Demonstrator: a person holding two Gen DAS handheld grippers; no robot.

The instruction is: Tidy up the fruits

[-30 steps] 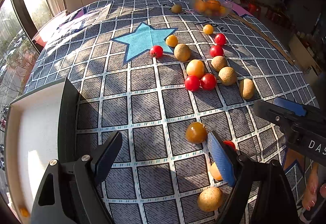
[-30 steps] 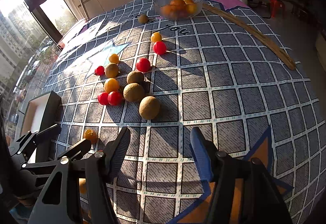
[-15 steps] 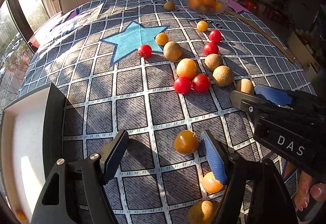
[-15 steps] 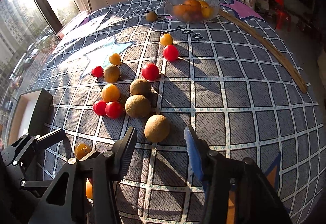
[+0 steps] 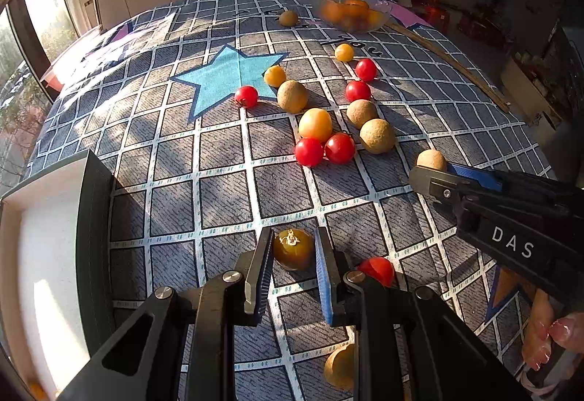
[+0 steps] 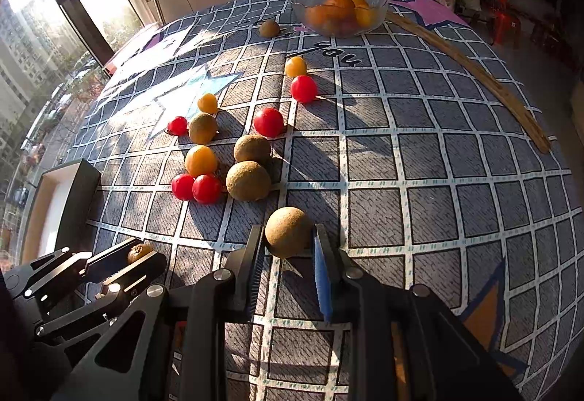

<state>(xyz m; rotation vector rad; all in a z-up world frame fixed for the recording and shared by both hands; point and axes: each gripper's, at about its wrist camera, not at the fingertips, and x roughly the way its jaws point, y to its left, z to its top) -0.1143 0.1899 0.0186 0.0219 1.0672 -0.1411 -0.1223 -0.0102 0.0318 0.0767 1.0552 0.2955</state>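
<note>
Left gripper [image 5: 294,249] first: its jaws sit tight on either side of an amber tomato [image 5: 293,249], stem end up, pads touching both flanks, so that fruit looks pinched against the cloth [image 5: 226,189]. Just right of that tomato a red tomato [image 5: 377,270] peeks out behind the blue finger, and nearer the camera a brown fruit [image 5: 339,366] lies half hidden under the gripper body.

Over to the right gripper [image 6: 288,240]: jaws narrowed around a brown ball [image 6: 288,231], the fingers right at its sides; whether they truly press it I cannot tell from here. That ball sits apart from the main cluster, on the near side of it.

The white tray [image 5: 40,255] lies left of the amber tomato, its dark wall between them. The glass bowl [image 6: 310,4] of oranges stands far beyond the cluster.

My call: both claws are at the grasp stage. To do it well, squeeze gently, since a soft tomato will bruise or squirt out; lift straight up before swinging, so the red neighbour isn't nudged rolling. Clear the tray's wall on the way over.
</note>
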